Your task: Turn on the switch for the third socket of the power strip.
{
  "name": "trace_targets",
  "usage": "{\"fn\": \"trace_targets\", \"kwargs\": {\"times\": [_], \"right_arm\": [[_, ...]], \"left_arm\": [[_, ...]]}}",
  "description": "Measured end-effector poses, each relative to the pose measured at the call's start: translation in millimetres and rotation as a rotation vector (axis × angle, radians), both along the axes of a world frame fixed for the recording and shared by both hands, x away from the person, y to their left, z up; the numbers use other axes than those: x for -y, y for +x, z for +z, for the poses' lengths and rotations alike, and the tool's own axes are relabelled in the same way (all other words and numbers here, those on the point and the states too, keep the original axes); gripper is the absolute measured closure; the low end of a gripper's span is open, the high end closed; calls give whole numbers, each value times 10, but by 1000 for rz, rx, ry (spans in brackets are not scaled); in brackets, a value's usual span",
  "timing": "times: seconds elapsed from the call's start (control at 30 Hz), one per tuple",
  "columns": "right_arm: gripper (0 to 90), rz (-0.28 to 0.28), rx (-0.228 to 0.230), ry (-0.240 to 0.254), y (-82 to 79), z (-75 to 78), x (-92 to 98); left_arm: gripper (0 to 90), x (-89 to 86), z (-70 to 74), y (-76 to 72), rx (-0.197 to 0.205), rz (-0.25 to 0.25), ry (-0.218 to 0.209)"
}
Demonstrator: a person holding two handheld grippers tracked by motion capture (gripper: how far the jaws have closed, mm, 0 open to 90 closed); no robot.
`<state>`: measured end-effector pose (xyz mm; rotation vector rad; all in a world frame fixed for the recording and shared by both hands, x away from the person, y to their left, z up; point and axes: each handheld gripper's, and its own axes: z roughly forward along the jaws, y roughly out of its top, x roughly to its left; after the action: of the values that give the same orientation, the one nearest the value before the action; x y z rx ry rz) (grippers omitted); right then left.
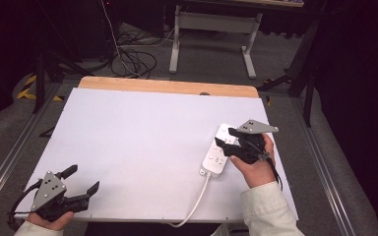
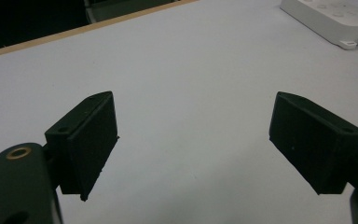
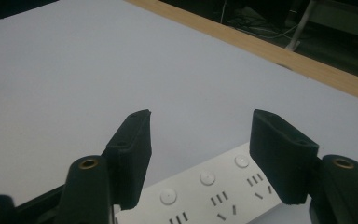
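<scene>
White table [image 1: 128, 147], power strip [image 1: 216, 158] just under parted right tongs [image 1: 225, 142]

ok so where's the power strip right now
In the high view the white power strip lies on the table's right side, just under the right gripper, whose open fingers hold nothing.

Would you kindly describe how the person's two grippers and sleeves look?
Both the left gripper and the right gripper are black, with two blocky flat-faced jaws. Each carries a grey three-cornered plate on top, dotted with small marks, and trails a black cable. Brass-coloured rings sit near the jaw bases. The sleeves are pale, off-white cloth.
</scene>
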<state>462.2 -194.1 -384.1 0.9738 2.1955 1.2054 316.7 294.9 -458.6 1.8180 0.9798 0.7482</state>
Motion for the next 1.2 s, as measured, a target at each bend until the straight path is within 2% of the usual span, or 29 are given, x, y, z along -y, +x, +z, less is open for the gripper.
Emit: {"fn": "trace_targets", "kwargs": {"times": [0.1,0.3,0.43,0.7,1.0,1.2], "right_arm": [[359,15,5,-2,-77,-27,13],[310,42,5,26,-234,-92,98],[280,44,9,-12,-318,-160,142],[244,51,-1,45,-466,-321,269],[236,52,10,101,-591,-527,452],[196,29,-43,94,-647,-689,534]], "left_arm": [[156,0,0,-1,1,2,-2],[156,-1,2,-4,3,2,-4],[156,1,2,-4,4,5,-2],[156,2,2,-6,5,6,-2],[156,3,2,-6,5,8,0],[156,2,1,-5,3,8,2]]}}
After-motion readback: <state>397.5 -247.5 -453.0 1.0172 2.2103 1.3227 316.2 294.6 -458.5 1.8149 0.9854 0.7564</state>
